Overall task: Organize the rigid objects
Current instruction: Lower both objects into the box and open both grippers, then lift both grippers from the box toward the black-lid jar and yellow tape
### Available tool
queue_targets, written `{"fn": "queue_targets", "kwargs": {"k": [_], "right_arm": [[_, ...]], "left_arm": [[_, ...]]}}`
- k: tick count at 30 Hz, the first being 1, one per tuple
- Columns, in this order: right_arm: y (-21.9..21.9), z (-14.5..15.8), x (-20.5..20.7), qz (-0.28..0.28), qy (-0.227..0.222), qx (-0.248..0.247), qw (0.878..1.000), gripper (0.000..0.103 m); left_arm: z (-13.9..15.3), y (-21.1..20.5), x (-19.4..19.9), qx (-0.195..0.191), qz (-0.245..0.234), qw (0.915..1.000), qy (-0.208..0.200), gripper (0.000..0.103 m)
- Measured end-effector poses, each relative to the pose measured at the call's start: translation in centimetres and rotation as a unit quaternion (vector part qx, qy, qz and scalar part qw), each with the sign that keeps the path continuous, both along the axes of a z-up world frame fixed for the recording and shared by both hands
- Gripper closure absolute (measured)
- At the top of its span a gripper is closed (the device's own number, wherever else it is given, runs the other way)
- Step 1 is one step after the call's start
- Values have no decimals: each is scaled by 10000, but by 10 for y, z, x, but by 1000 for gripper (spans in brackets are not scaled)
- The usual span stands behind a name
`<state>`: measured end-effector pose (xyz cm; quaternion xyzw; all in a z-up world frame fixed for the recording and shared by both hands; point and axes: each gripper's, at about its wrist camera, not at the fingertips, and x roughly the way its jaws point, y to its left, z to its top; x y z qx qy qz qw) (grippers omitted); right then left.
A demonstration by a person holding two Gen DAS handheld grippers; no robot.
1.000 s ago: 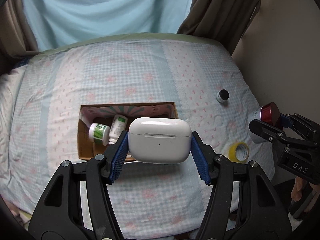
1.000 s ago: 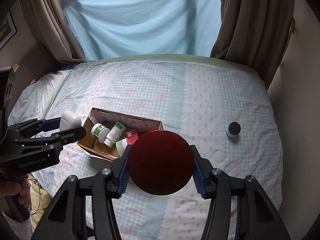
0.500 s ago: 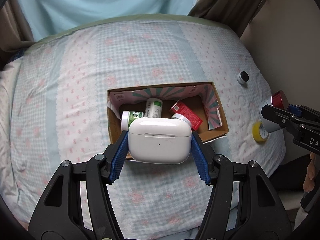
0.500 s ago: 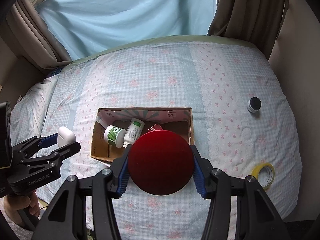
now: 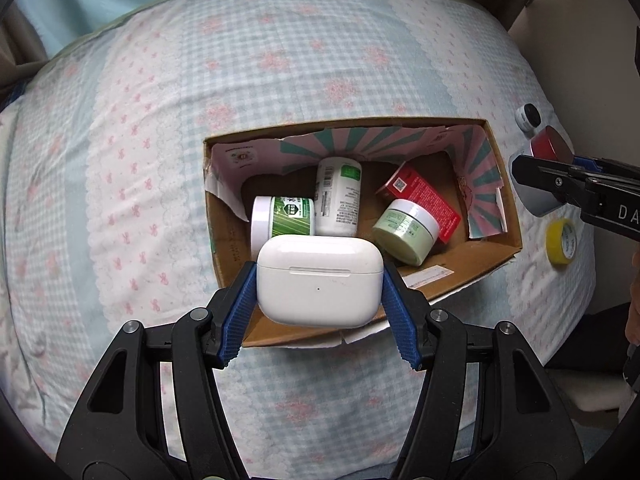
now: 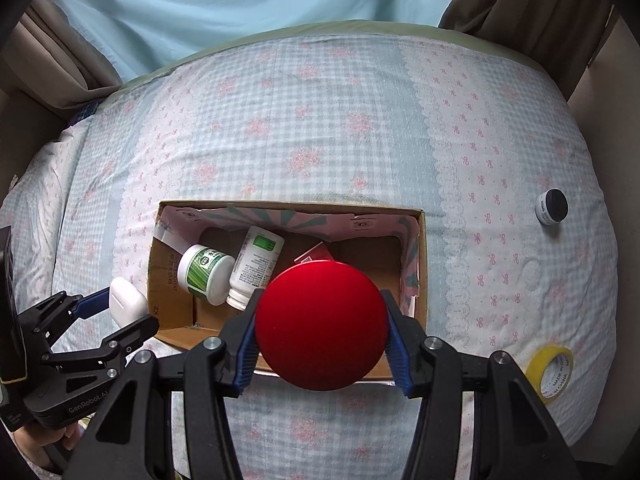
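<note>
Your left tongs pinched the earbud case, right tongs the red-lidded jar; best released low into the box, toward twelve o'clock.

Right gripper clamping a red round lid over a cardboard box, bottles inside, yellow tape on bedspread

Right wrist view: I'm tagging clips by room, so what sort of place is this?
Probably a bedroom: a bed under a patterned sheet, curtains behind it, and a box of toiletry jars.
</note>
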<state>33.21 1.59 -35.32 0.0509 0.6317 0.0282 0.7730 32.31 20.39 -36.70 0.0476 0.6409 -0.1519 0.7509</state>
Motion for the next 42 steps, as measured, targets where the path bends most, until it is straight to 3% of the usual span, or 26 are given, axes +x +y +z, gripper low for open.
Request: {"fn": "queue_targets", "kwargs": {"k": [10, 17, 21, 22, 23, 24, 26, 27, 30, 34, 42], "right_arm": [[-18, -71, 40, -30, 537, 91, 9985, 53], [-21, -94, 53, 130, 712, 309, 9969, 53], [-21, -101, 55, 168, 767, 291, 9965, 53], [-22, -103, 55, 137, 790, 342, 9962, 53], [-24, -106, 56, 92, 863, 431, 9953, 53], [-25, -109, 56, 41, 944, 530, 9941, 53], [-28, -108, 54, -15, 893, 684, 9936, 27], [-29, -104, 53, -14, 787, 682, 9946, 0], [-31, -92, 49, 16, 548, 617, 9966, 0], [-37, -85, 39, -4, 543, 640, 9965, 0], [-41, -56, 17, -70, 306, 694, 9971, 0]], "left_arm": [[-60, -52, 18, 251, -602, 9969, 438, 46], [-86, -64, 14, 389, -789, 9939, 659, 46], [-87, -65, 15, 318, -773, 9947, 602, 45], [-86, -66, 14, 332, -779, 9947, 577, 33], [-84, -68, 14, 350, -775, 9949, 538, 7], [-82, -68, 14, 359, -765, 9953, 464, 0], [-78, -67, 12, 308, -775, 9957, 391, 0], [-77, -66, 11, 325, -773, 9957, 397, 0], [-73, -60, 9, 366, -726, 9958, 419, 0], [-65, -50, 4, 371, -578, 9968, 411, 0], [-29, -44, -5, 358, -401, 9985, 89, 0]]}}
